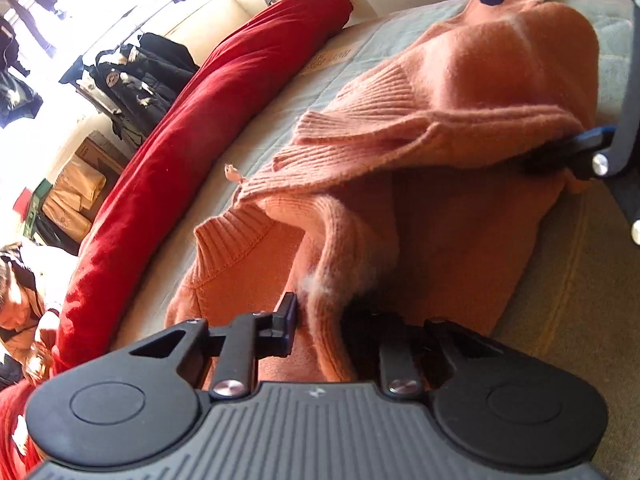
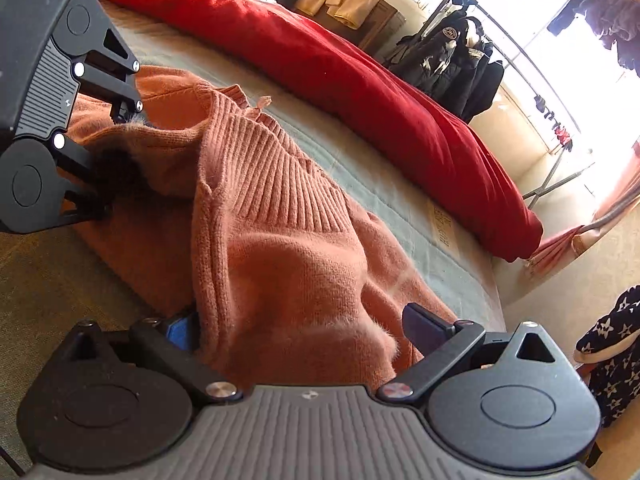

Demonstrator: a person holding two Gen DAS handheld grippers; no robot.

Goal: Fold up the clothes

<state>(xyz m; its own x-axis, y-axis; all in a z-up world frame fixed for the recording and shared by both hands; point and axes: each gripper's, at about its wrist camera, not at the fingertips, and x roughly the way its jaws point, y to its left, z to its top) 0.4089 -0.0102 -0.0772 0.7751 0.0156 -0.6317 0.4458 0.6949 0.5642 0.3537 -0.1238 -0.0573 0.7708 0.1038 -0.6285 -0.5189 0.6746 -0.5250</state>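
An orange knitted sweater (image 1: 460, 80) lies bunched on a grey-green bed sheet (image 1: 340, 60), its ribbed hem raised in a fold. My left gripper (image 1: 328, 320) is shut on a lifted strip of the sweater; its right finger is buried in the knit. The right wrist view shows this left gripper (image 2: 112, 156) at the far left, biting into the sweater (image 2: 280, 260). My right gripper (image 2: 302, 328) stands wide open with a thick bulge of knit between its fingers. In the left wrist view the right gripper (image 1: 536, 72) has one finger under the hem and the other far above.
A long red quilt (image 1: 200, 120) (image 2: 360, 80) runs along the far side of the sheet (image 2: 360, 176). Behind it stand a rack of dark jackets (image 2: 452, 52) and cardboard boxes (image 1: 72, 192). A person (image 1: 16, 300) sits at the left edge. A star-patterned dark item (image 2: 612, 340) lies right.
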